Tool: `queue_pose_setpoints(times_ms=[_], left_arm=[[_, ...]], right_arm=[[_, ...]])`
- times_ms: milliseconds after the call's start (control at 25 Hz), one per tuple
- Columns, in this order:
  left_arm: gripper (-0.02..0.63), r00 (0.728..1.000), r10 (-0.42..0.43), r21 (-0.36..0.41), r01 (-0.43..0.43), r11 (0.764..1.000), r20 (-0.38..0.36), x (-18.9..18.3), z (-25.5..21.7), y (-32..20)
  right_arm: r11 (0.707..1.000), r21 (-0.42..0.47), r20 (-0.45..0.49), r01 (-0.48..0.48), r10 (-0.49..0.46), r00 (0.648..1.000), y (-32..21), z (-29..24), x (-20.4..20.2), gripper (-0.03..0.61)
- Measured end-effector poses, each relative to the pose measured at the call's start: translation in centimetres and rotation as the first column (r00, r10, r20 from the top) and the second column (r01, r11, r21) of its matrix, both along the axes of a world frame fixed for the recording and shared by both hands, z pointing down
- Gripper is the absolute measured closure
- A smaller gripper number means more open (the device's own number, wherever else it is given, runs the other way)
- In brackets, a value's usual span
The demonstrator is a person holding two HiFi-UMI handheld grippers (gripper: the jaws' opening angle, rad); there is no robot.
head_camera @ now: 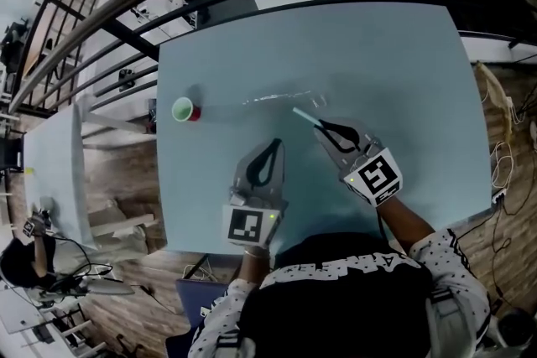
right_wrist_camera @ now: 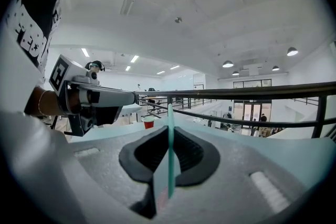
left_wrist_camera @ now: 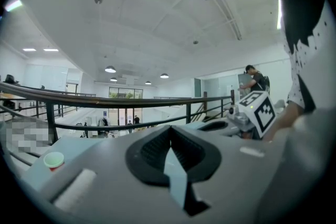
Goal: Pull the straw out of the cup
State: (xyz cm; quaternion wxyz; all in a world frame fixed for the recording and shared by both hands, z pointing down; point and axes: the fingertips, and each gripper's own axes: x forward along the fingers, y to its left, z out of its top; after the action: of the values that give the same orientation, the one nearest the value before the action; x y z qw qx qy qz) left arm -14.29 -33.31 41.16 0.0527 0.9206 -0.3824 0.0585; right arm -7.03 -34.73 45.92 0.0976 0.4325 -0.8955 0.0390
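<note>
Teal straw (right_wrist_camera: pixel 170 165), clear of the cup, pinched between the closed jaws of my right gripper (head_camera: pixel 324 128), its free end projecting beyond the tips. Red cup (head_camera: pixel 185 110) stands on the pale blue table (head_camera: pixel 403 80), well ahead-left of both grippers. My left gripper (head_camera: pixel 275 143), beside the right, has its jaws together, empty.

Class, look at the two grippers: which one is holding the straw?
The right gripper: the straw is pinched upright between its fingers. The left gripper has its fingers closed on nothing.
</note>
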Motion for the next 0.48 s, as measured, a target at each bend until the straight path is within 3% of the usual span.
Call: queue_pose_setpoints(times_ms=[480], left_arm=[[0.624, 1.0, 0.009, 0.04, -0.009, 0.999, -0.008, 0.4, -1.6, 2.4]], right_arm=[[0.997, 0.071, 0.011, -0.017, 0.017, 1.0, 1.8, -3.1, 0.6, 0.551]])
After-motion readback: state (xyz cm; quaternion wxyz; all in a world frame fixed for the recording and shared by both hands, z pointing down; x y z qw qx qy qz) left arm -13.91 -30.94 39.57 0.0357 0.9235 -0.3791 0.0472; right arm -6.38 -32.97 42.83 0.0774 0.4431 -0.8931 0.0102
